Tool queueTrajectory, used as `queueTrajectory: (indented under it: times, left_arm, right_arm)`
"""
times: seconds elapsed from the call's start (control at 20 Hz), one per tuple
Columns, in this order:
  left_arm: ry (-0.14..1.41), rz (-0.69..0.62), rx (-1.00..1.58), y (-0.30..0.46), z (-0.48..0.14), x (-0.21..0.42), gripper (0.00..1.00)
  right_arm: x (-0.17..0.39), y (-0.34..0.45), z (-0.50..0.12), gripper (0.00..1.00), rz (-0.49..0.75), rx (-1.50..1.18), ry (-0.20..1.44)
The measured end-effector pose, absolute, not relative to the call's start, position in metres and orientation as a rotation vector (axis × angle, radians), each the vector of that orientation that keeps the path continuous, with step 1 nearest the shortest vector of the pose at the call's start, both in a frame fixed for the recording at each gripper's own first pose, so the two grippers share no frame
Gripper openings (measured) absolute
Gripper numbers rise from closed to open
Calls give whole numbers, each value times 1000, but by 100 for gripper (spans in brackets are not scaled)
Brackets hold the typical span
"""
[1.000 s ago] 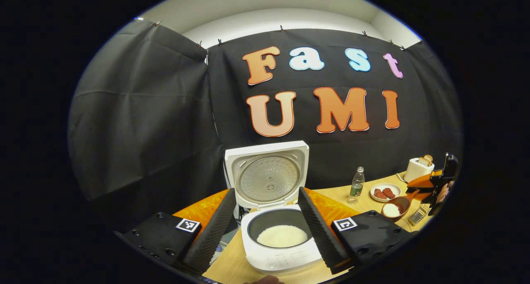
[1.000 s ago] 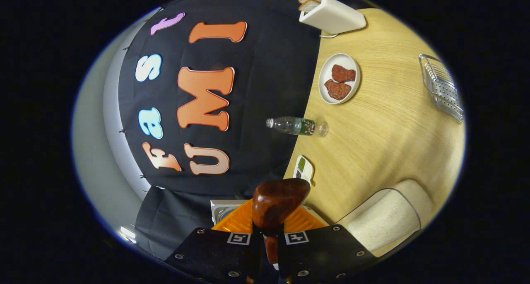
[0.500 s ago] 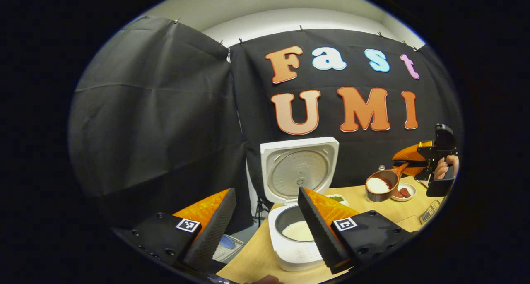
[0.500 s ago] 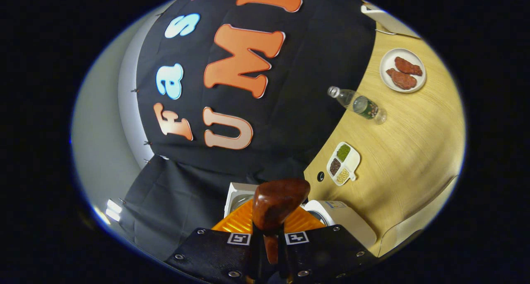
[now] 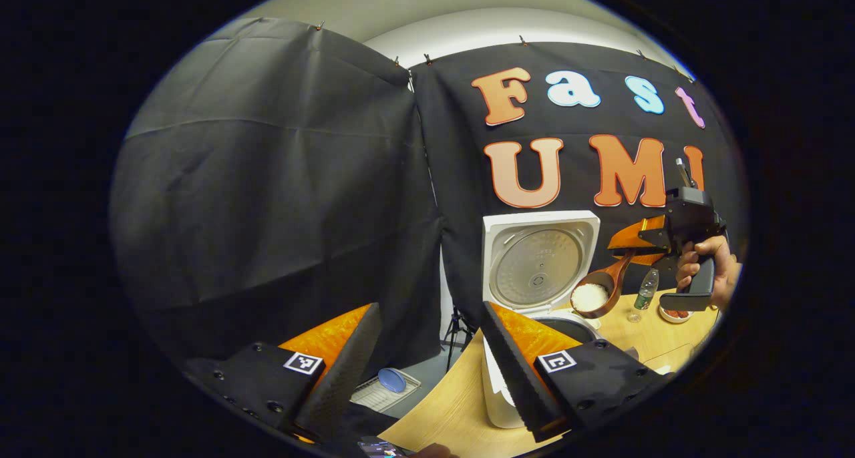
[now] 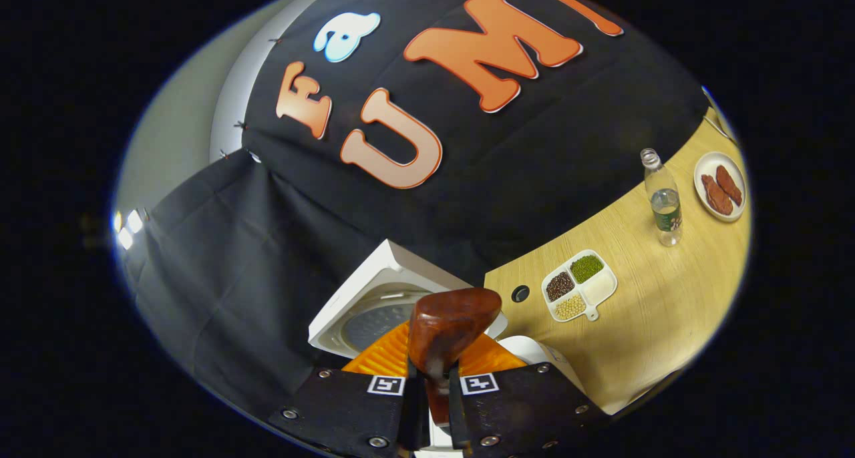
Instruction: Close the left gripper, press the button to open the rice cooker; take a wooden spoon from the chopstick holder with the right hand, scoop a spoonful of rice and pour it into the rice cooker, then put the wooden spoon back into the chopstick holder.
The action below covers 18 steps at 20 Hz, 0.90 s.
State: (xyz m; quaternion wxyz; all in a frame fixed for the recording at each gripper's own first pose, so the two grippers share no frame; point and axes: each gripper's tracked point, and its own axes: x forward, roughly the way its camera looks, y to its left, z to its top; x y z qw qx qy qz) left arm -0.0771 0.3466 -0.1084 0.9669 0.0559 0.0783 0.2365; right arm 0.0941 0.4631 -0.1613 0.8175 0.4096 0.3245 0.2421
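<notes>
The white rice cooker (image 5: 497,391) stands on the wooden table with its lid (image 5: 538,264) raised upright. Its dark pot rim (image 5: 568,323) peeks out behind my left gripper's finger. My left gripper (image 5: 427,371) is open and holds nothing, low and to the left of the cooker. The right gripper (image 5: 641,241), held by a hand (image 5: 701,264), is shut on the handle of a wooden spoon (image 5: 594,294) that is full of white rice and hovers just above the pot's right side. In the right gripper view the spoon (image 6: 454,321) juts out from the gripper (image 6: 435,361) over the cooker lid (image 6: 374,304).
A divided dish of beans (image 6: 578,284), a water bottle (image 6: 661,201) and a plate of reddish pieces (image 6: 721,185) stand on the table (image 6: 654,311) beyond the cooker. Left of the table, a tray with a blue item (image 5: 387,386) lies on the floor.
The right gripper has carried the rice-filled spoon up and across from the table's right side to just above the cooker pot. The left gripper view has swung left, so the cooker sits further right.
</notes>
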Motion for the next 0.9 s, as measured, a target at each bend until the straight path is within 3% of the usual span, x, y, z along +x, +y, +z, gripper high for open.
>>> queueTrajectory:
  times: [0.75,0.8,0.9]
  left_arm:
    - [176,543,136,358,-113,-83,100]
    - [175,544,141,357,-112,-82,99]
    - [173,546,146,354,-110,-77,99]
  right_arm:
    - [92,513,-149,16,694,329,463]
    - [93,514,-148,11,709,311,446]
    - [93,517,-145,16,741,273,417]
